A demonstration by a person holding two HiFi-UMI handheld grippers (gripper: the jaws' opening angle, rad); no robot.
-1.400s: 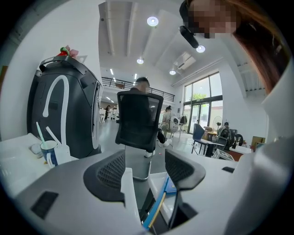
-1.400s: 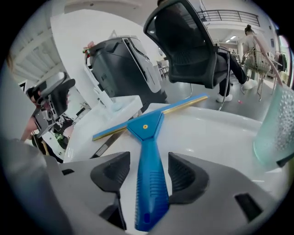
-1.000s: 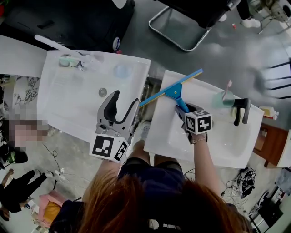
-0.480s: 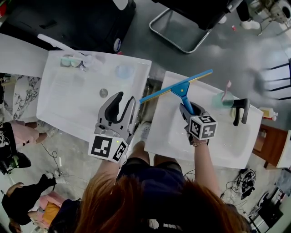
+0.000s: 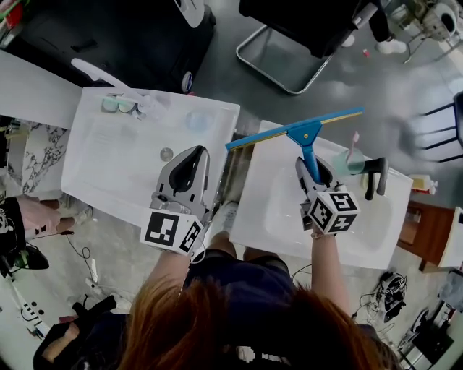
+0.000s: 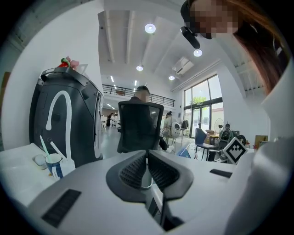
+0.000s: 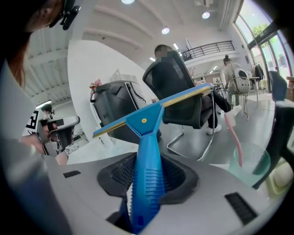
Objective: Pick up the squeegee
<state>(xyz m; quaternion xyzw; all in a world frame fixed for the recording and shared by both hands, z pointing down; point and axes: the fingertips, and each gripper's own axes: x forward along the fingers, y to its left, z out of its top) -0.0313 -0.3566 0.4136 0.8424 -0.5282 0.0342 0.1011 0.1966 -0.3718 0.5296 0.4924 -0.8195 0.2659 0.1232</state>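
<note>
The squeegee (image 5: 304, 134) has a blue handle and a long blue and yellow blade. My right gripper (image 5: 307, 172) is shut on the handle and holds it in the air over the right white sink (image 5: 365, 235), blade pointing away from me. In the right gripper view the ribbed handle (image 7: 148, 156) is clamped between the dark pads (image 7: 177, 176) and the blade runs across above them. My left gripper (image 5: 190, 160) hovers over the front right part of the left sink (image 5: 94, 170). Its jaws are shut with nothing between them, as the left gripper (image 6: 147, 166) view also shows.
A pale green cup with a pink toothbrush (image 5: 349, 159) and a black tap (image 5: 376, 177) stand at the right sink's far side. Cups (image 5: 119, 103) and a drain (image 5: 166, 154) are at the left sink. A narrow gap separates the sinks. A black chair (image 5: 304, 22) stands beyond.
My left gripper's jaws went from wide open to shut, empty. My right gripper rose with the squeegee, and the blade moved up and to the right in the head view.
</note>
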